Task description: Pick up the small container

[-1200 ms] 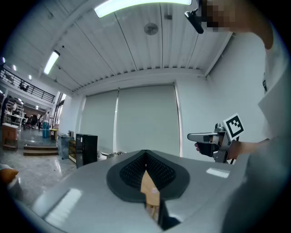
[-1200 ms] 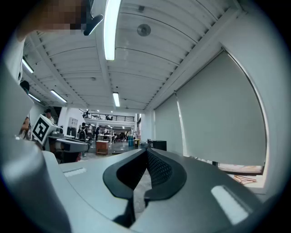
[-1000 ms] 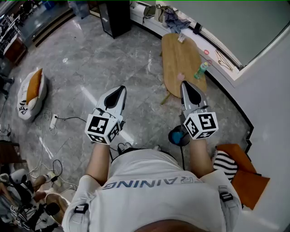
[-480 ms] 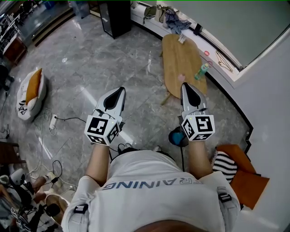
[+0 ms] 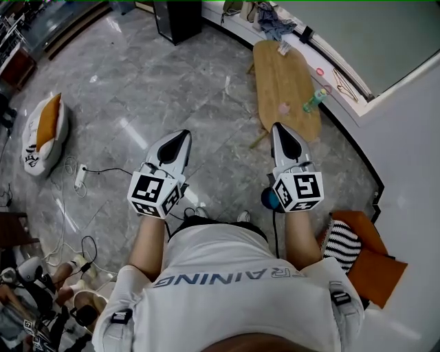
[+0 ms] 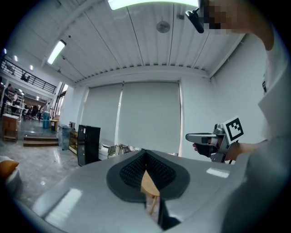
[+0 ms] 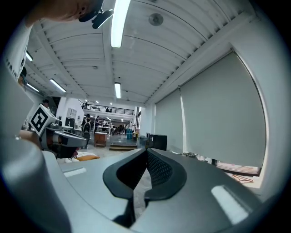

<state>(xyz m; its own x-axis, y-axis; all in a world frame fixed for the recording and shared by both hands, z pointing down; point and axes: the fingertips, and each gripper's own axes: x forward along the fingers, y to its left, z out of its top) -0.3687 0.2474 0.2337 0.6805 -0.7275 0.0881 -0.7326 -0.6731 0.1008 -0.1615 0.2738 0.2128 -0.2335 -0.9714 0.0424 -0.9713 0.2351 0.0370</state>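
A small pink container (image 5: 283, 108) stands on the near part of an oval wooden table (image 5: 278, 65), with a green bottle (image 5: 315, 100) to its right. I hold both grippers out in front of me above the floor, short of the table. My right gripper (image 5: 276, 128) points at the table's near end, shut and empty. My left gripper (image 5: 184, 134) is further left over bare floor, also shut with nothing in it. In the left gripper view the jaw tips (image 6: 145, 153) touch, and a strip of the table (image 6: 149, 187) shows below them. The right gripper's tips (image 7: 146, 150) also meet.
Grey marble floor all around. A white and orange cushion (image 5: 45, 134) and a power strip (image 5: 80, 177) with cables lie at the left. A black cabinet (image 5: 177, 17) stands at the back. A blue round object (image 5: 268, 198) sits by my feet, with striped and orange cushions (image 5: 347, 244) at the right wall.
The table and the pink container have shifted slightly up and right in the head view. Both grippers keep about the same pose and stay shut.
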